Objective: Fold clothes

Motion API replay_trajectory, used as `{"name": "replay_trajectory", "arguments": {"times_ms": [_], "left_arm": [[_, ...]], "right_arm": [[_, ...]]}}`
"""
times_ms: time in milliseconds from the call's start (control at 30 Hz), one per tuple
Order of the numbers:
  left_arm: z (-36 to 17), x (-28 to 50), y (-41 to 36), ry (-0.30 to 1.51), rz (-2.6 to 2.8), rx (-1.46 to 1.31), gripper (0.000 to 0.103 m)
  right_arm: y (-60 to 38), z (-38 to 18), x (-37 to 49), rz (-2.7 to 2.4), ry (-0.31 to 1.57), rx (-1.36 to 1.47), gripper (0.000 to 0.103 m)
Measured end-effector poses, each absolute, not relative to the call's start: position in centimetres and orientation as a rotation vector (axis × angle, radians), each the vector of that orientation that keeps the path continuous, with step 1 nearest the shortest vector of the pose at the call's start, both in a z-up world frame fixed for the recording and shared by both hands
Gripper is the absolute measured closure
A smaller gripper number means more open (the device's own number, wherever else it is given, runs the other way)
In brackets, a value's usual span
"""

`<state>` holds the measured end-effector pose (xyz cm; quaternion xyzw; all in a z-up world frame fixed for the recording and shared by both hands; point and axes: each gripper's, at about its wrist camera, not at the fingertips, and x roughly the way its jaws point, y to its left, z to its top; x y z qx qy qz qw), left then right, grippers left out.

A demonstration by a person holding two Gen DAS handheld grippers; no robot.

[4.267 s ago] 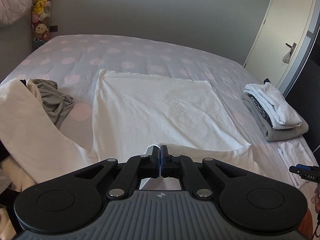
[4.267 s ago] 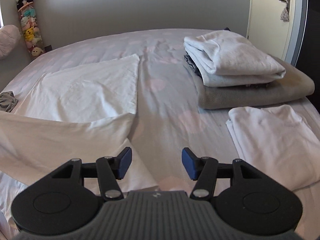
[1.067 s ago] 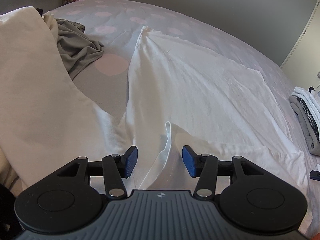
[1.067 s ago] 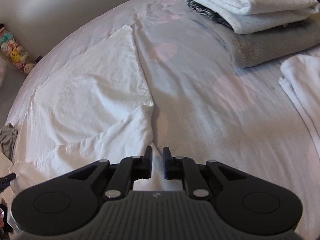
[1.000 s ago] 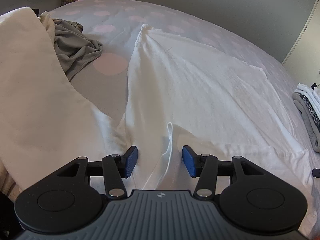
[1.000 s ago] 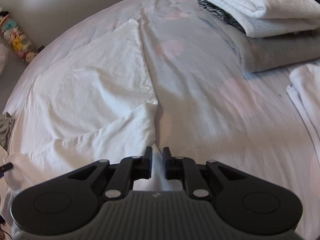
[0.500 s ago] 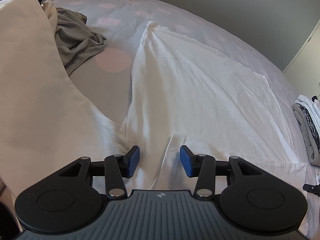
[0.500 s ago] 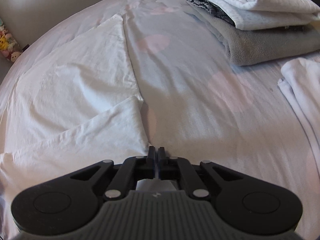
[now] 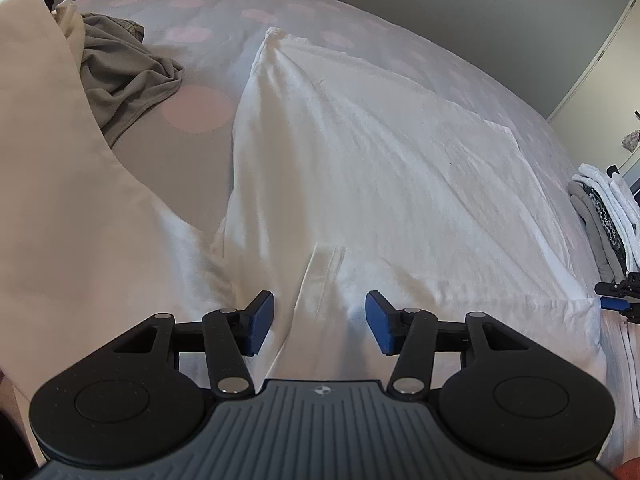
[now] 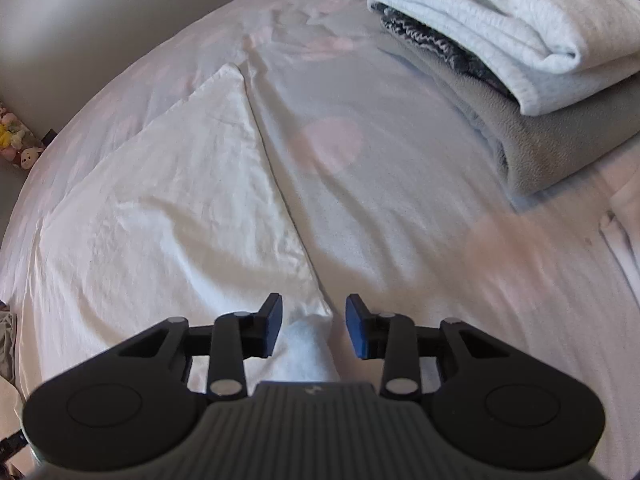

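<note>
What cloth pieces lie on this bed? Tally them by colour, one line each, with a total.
White: 3: spread garment, stack's top piece, piece beside the stack
Cream: 1: large cloth
Grey: 2: crumpled garment, stack's bottom piece
Dark knit: 1
Total: 7

Spread cloth (image 9: 400, 168) mid-bed (image 9: 224, 8), crumpled garment (image 9: 120, 76) to its left, folded stack (image 10: 520, 60) to its right

My right gripper (image 10: 313, 330) has just opened, releasing the white cloth (image 10: 168, 216) corner now lying between its fingers.
</note>
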<state>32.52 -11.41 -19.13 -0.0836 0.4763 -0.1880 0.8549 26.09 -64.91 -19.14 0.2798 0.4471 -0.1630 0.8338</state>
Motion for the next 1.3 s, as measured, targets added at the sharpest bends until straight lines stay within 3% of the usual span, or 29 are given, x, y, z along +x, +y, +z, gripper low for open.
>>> {"name": "replay_trajectory", "arguments": {"times_ms": [33, 267, 333, 567, 667, 867, 933, 1033, 1167, 1300], "left_arm": [[-19.1, 32.5, -11.3, 1.006, -0.396, -0.177, 0.057], [-19.2, 32.7, -10.7, 1.020, -0.403, -0.179, 0.057], [-18.9, 32.5, -10.3, 1.025, -0.413, -0.189, 0.057], [-18.0, 30.5, -9.0, 1.047, -0.403, -0.205, 0.056], [-17.9, 29.7, -8.8, 1.060, -0.389, -0.203, 0.057], [-18.9, 29.1, -9.2, 1.095, -0.346, -0.129, 0.079], [-19.0, 29.0, -9.1, 1.085, -0.333, -0.121, 0.097], [-18.2, 28.4, -8.5, 1.053, -0.336, -0.148, 0.103], [-16.4, 27.1, -8.6, 1.007, -0.362, -0.132, 0.103], [-15.5, 26.1, -8.7, 1.003, -0.349, -0.108, 0.103]], "right_arm": [[-64.8, -19.5, 26.5, -0.343, 0.964, 0.590, 0.089], [-63.6, -20.2, 27.2, -0.449, 0.975, 0.390, 0.102], [-63.4, -19.9, 26.5, -0.455, 0.963, 0.369, 0.093], [-60.8, -17.8, 21.7, -0.368, 0.875, 0.410, 0.083], [-59.0, -17.1, 19.0, -0.319, 0.837, 0.482, 0.070], [-56.3, -16.9, 14.7, -0.291, 0.845, 0.466, 0.061], [-56.2, -16.9, 14.0, -0.301, 0.854, 0.456, 0.052], [-57.3, -16.0, 13.7, -0.346, 0.896, 0.402, 0.036], [-59.7, -15.8, 13.1, -0.370, 0.970, 0.311, 0.037], [-62.4, -16.7, 12.1, -0.367, 1.040, 0.322, 0.058]]}}
